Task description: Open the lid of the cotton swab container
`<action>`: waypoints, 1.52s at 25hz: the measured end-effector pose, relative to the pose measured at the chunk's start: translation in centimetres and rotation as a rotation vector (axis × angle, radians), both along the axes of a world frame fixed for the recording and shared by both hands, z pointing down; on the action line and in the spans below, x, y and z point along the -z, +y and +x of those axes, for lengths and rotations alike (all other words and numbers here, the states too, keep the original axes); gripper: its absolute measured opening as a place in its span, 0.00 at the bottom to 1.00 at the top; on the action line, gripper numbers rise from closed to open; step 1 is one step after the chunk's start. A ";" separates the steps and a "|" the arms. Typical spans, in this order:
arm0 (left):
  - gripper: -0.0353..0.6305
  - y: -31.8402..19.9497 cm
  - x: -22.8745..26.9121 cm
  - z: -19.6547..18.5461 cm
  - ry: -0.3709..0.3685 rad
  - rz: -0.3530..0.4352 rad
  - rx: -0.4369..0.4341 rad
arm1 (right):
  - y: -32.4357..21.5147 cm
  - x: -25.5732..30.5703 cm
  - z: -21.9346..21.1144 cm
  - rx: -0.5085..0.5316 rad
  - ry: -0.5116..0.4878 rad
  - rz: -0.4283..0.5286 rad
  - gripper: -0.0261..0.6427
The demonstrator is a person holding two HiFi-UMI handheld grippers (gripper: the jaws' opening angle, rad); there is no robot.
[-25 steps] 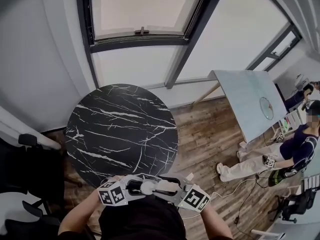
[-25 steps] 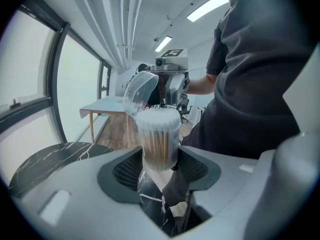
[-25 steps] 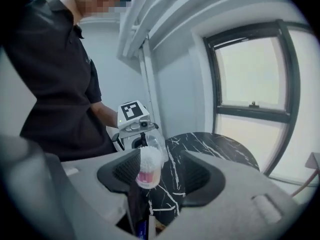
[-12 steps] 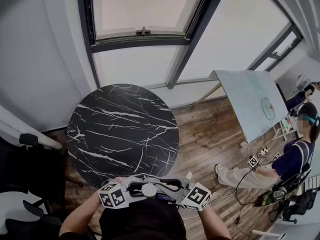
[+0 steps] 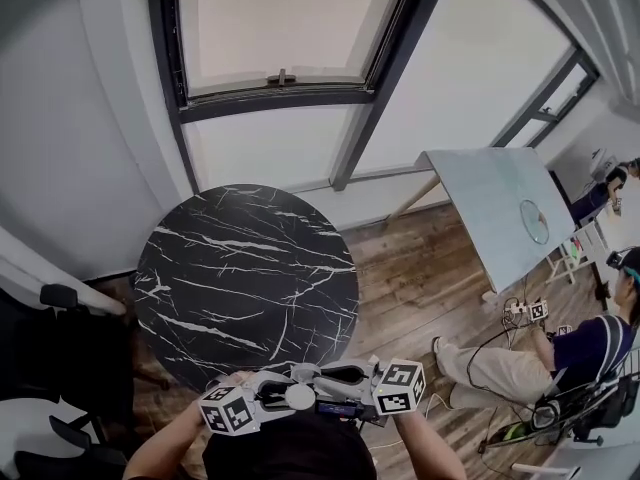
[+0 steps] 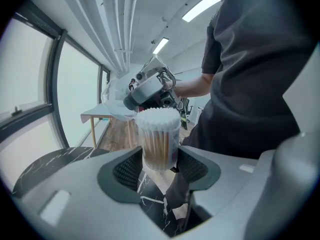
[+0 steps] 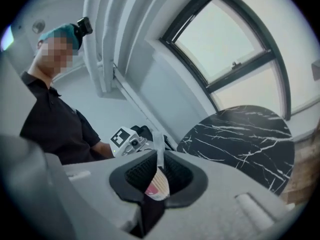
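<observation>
Two tools are on one small thing. My left tool (image 6: 160,168) pinches the container (image 6: 159,136) low on its body, a black ribbed pad on each side. The container stands upright between them, packed white swab heads at the top. My right tool (image 7: 159,176) comes at it from the opposite side. Its jaws have just been closing and are now almost together, nipping a thin clear piece that rises from the container's top, which I take for the lid (image 7: 159,151). Just below that pinch I see swab sticks and a pink label. Whether the lid has come free of the body I cannot tell. In the left gripper view the right tool sits just behind and above the swab heads.

In the head view both tools are low in frame, held in the air at the near edge of the round black marble counter (image 5: 250,268), close to the person's dark shirt (image 6: 260,84). Beyond the counter is a big window (image 5: 290,28) in a dark frame, and a wooden floor (image 5: 420,268) runs off to the right. Well apart on that side are a pale table (image 5: 495,208) and a second person (image 5: 585,353) sitting low among cables
</observation>
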State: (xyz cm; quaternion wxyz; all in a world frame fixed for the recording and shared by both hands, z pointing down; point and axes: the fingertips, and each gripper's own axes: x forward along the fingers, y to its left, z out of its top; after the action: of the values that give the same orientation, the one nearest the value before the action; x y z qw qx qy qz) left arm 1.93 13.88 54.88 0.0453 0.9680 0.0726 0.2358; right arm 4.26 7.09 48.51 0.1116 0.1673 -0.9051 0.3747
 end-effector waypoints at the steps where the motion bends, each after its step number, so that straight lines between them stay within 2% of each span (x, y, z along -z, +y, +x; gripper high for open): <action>1: 0.40 -0.1 0.1 0.0 0.003 0.000 0.005 | -0.1 0.0 0.0 -0.001 -0.019 -0.036 0.09; 5: 0.40 -0.1 0.4 0.3 0.008 0.006 0.016 | -0.4 -0.1 0.2 -0.005 -0.079 -0.145 0.09; 9: 0.40 -0.2 0.1 0.2 -0.003 0.018 0.016 | -0.6 -0.7 0.2 -0.001 -0.090 -0.179 0.10; 11: 0.40 -0.4 -0.1 0.1 -0.008 0.021 0.026 | -0.6 -1.0 0.0 0.011 -0.070 -0.166 0.12; 14: 0.40 -0.7 -0.2 0.3 -0.004 0.003 0.053 | -0.1 -1.1 -0.4 0.037 -0.061 -0.152 0.26; 20: 0.40 -1.5 -0.3 0.4 -0.005 -0.015 0.076 | -1.1 -0.4 0.5 -0.010 -0.076 -0.114 0.26; 23: 0.40 -2.2 -0.2 0.5 -0.002 -0.018 0.099 | -2.3 0.0 1.9 -0.067 -0.035 -0.041 0.26; 26: 0.40 -4.1 0.2 0.2 0.018 -0.034 0.177 | -3.6 -0.1 3.3 -0.129 0.097 0.091 0.26; 29: 0.40 -6.6 1.0 -0.5 0.048 -0.041 0.282 | -4.2 -1.0 3.5 -0.169 0.186 0.156 0.25; 31: 0.40 -7.7 1.3 -0.8 0.037 -0.036 0.341 | -4.2 -1.8 3.2 -0.187 0.206 0.163 0.19; 35: 0.40 -9.4 1.1 -1.1 -0.015 -0.031 0.429 | -4.4 -2.9 2.5 -0.224 0.223 0.179 0.14; 38: 0.40 -11.0 1.9 -1.0 -0.004 -0.008 0.508 | -5.5 -3.0 2.5 -0.299 0.233 0.220 0.09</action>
State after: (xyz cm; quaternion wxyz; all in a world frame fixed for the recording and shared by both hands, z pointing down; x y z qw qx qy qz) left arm 0.89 2.85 52.99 0.1071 0.9546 -0.1722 0.2183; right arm 6.73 1.57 51.49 0.1398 0.3529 -0.8867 0.2642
